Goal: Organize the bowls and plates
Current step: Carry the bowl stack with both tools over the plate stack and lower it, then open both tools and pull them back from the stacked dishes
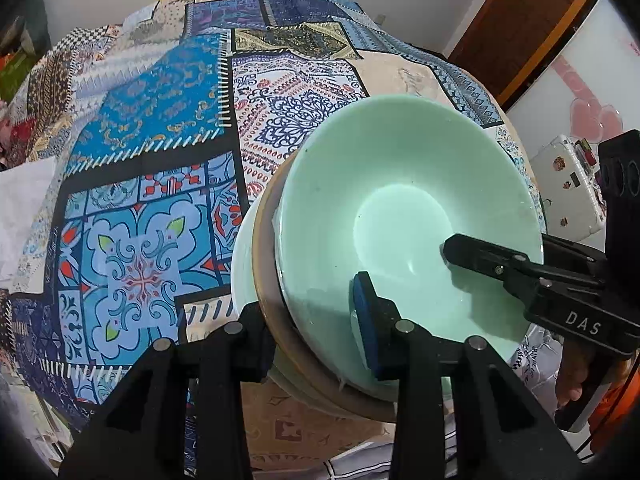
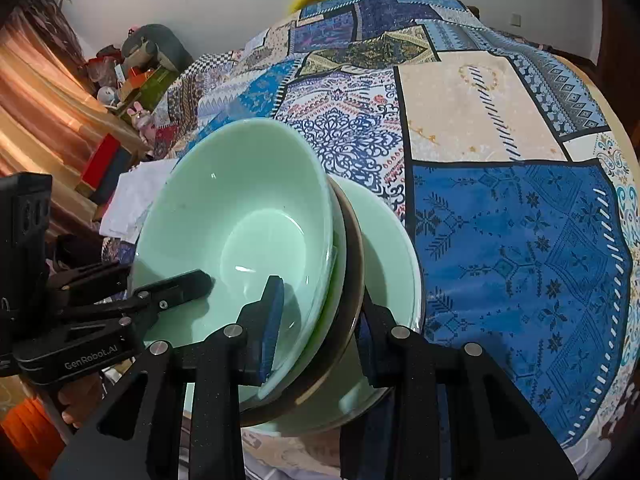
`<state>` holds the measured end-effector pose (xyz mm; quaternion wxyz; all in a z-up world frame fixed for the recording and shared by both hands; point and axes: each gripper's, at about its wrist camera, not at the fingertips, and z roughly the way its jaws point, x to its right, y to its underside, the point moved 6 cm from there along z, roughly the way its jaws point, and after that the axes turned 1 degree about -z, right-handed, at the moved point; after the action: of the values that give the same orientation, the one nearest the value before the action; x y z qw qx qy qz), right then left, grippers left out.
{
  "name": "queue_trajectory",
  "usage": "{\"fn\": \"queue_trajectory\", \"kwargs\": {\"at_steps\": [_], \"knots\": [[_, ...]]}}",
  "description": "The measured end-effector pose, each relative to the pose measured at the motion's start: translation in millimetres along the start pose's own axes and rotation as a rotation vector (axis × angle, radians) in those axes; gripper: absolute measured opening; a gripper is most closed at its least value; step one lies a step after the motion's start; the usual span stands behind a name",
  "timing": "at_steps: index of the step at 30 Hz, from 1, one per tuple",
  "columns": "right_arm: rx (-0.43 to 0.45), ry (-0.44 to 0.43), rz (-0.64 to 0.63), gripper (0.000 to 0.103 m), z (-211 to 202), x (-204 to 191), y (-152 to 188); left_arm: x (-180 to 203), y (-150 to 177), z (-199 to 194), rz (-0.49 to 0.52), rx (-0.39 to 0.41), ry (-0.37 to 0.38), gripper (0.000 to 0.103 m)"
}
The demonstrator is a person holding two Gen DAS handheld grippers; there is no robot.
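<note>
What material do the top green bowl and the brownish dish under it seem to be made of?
Green bowl: probably glazed ceramic or milk glass; smooth, glossy, with sharp white light reflections. It could also be melamine. Brownish dish: its rim looks matte tan in the left view, dark and shiny in the right; perhaps glazed stoneware or metal, uncertain.

Both wrist cameras look steeply down along their own tools from close range, left view from the stack's left side, right view from its right, sharing the green bowl and the patchwork-covered surface.
</note>
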<state>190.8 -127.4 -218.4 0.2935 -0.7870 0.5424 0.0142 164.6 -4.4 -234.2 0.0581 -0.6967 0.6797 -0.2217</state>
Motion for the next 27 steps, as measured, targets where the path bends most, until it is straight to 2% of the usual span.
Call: {"fn": "queue_trajectory", "kwargs": {"at_steps": [6,10,15,18,22,27], "knots": [[0.008,0.016,-0.029,0.032,1,-4,0,-6,3,3,-0.028,-0.007,0.036,0.036],[0.012,-0.017,-0.005,0.034,2,0,1,-3,3,3,-0.012,0.005,0.034,0.036],[0.042,-0.001,-0.019,0.036,-1,-4,5,-5,8,-1,-0.007,0.036,-0.007,0.047],[0.085,0.044,-0.043,0.043,-11,-6,4,-9,11,-8,-0.018,0.062,-0.025,0.051],[0.153,0.074,-0.056,0.055,-30,-9,2,-12,12,-27,-0.02,0.104,-0.049,0.051],[0.257,0.084,-0.082,0.056,-65,-20,-3,-5,8,-66,-0.006,0.196,-0.068,0.052]]}}
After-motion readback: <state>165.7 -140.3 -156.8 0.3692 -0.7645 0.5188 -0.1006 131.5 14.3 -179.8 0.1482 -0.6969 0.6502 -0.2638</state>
